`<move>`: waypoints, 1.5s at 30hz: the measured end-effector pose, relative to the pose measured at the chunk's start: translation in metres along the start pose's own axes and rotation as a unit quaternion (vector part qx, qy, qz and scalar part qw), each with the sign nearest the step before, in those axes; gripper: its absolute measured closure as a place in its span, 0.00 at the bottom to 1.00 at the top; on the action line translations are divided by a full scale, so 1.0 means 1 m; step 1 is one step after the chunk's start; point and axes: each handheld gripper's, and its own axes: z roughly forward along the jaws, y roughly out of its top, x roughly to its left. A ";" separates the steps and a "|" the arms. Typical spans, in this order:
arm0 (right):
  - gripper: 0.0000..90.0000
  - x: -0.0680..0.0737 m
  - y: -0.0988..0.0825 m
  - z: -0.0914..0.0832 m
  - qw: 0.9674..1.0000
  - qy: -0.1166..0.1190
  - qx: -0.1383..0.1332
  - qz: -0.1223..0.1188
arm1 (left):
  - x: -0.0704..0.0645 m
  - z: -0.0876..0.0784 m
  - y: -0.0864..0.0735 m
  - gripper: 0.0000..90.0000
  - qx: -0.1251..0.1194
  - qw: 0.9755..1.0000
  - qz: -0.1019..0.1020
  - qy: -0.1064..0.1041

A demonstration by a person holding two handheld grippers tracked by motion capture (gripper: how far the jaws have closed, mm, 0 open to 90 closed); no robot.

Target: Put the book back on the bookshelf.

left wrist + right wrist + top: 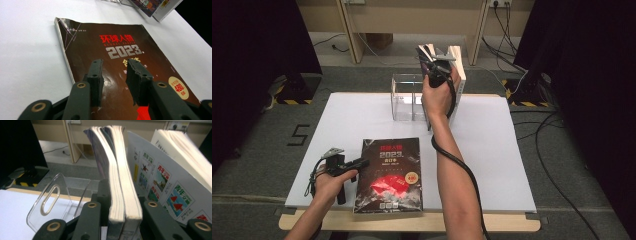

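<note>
White tabletop [337, 125] carries everything; it is covered edge to edge by a plain sheet, presumably so the items read clearly from above.

Clear acrylic rack [408, 97] is set at the far middle, with dividers upright (one slotted divider [50, 200] is seen close in the right gripper view). It is judged to be the destination for the books.

A white-covered book [458, 75] is leaned upright at the rack's right end, already filed by the look of it.

Dark magazine [389, 173] is laid flat at the near edge, cover up, spine to the left. It looks queued as the next item, within easy reach of the left hand.

Two thin books [120, 190] are clamped together by the right claw [122, 195], held upright with page edges facing the camera, just beside the white-covered book. The pair is kept vertical so it can be slid between dividers, and whether it has bottomed out in the rack cannot be told.

Left claw [115, 75] is held apart, nothing gripped, hovering low over the magazine cover (parked, not engaged).
</note>
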 end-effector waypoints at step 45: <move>0.64 -0.013 -0.031 -0.036 0.999 0.022 0.018 0.031 | -0.004 -0.004 0.000 0.69 -0.006 1.000 0.007 0.002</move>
